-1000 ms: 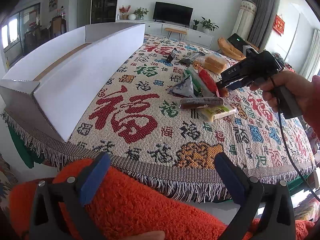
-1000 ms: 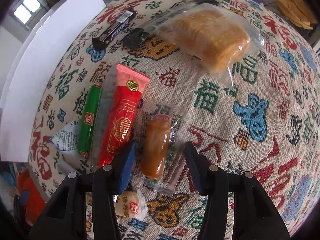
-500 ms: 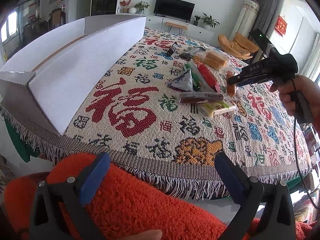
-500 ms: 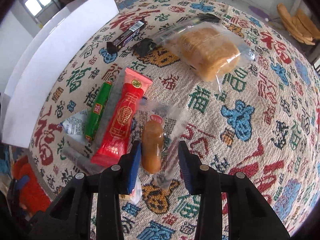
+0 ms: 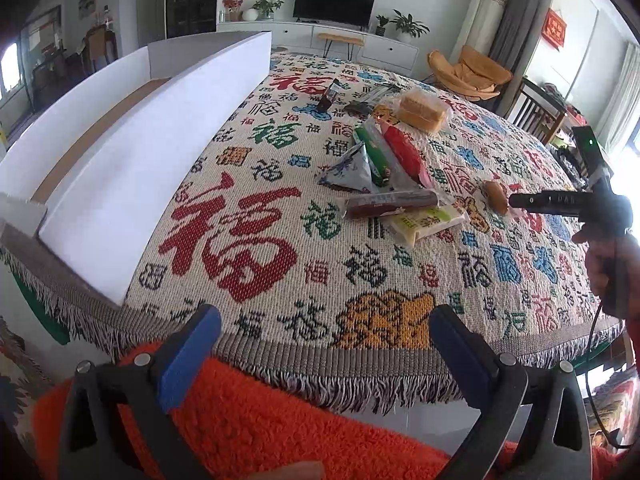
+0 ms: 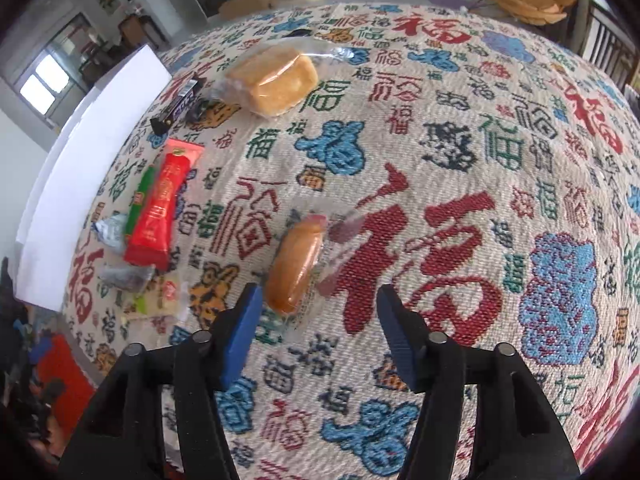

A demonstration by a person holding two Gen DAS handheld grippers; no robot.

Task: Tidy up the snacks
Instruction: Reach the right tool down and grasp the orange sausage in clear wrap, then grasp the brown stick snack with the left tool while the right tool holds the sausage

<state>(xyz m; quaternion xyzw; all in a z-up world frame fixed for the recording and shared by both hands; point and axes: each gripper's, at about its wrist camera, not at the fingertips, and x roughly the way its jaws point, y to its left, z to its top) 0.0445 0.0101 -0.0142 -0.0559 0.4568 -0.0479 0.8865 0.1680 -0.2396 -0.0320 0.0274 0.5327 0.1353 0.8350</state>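
An orange-brown sausage in a clear wrapper (image 6: 296,268) lies on the patterned tablecloth (image 6: 440,140), apart from the other snacks. My right gripper (image 6: 318,312) hovers just behind it with its jaws opening. The sausage's near end sits by the left fingertip and no pad presses on it. The left wrist view shows this sausage (image 5: 496,196) at the right gripper's (image 5: 516,200) tip. Wrapped bread (image 6: 276,84), a red packet (image 6: 160,208), a green stick (image 6: 140,200) and a dark bar (image 6: 178,106) lie to the left. My left gripper (image 5: 324,344) stands open and empty at the table's near edge.
A long white open box (image 5: 140,152) runs along the table's left side. A silver packet (image 5: 352,170), a dark sausage stick (image 5: 390,202) and a pale packet (image 5: 428,220) lie mid-table. Orange fluffy fabric (image 5: 280,420) fills the space under my left gripper. A hand (image 5: 612,264) holds the right gripper.
My right gripper closed on the wrapped sausage, carried it to the right away from the pile, then opened. The sausage now lies apart on the cloth. My left gripper shifted slightly.
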